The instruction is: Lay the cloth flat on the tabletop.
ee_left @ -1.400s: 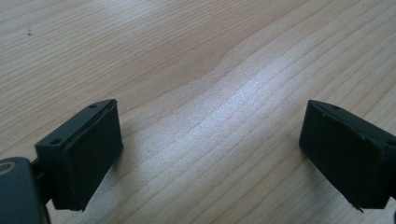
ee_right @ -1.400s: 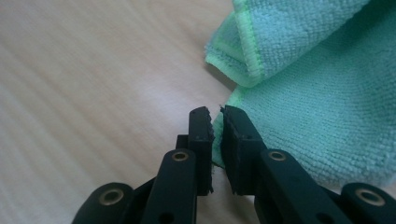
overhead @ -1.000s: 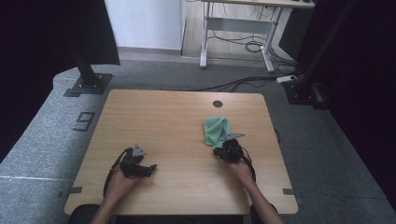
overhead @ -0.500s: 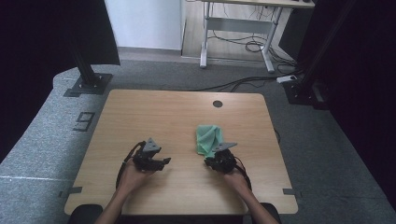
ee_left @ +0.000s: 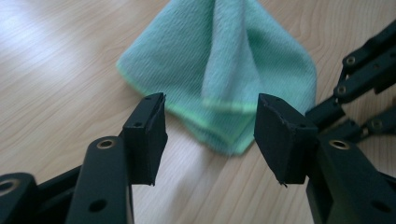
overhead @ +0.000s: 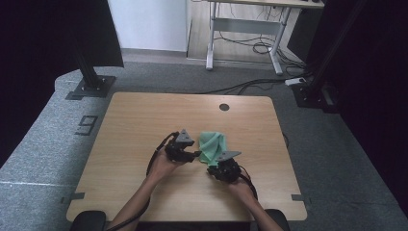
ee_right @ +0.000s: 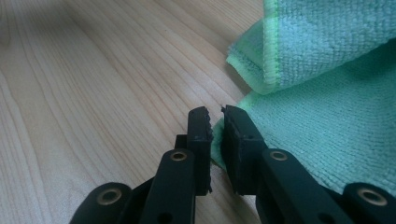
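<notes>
The green cloth (ee_left: 224, 74) lies crumpled on the worktop (overhead: 144, 125). The right gripper (ee_right: 215, 122) pinches its near edge between narrow jaws; the left gripper (ee_left: 208, 135), jaws wide, faces the corner just ahead.

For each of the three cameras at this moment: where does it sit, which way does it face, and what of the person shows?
High view: above the person's side, looking forward and down on the wooden table; forearms, left gripper and right gripper beside the green cloth.
Left gripper view: rides the left gripper, jaws apart, facing the cloth's near corner.
Right gripper view: rides the right gripper, jaws pinched on the cloth's edge.
Shared: all three show the cloth on the table.
</notes>
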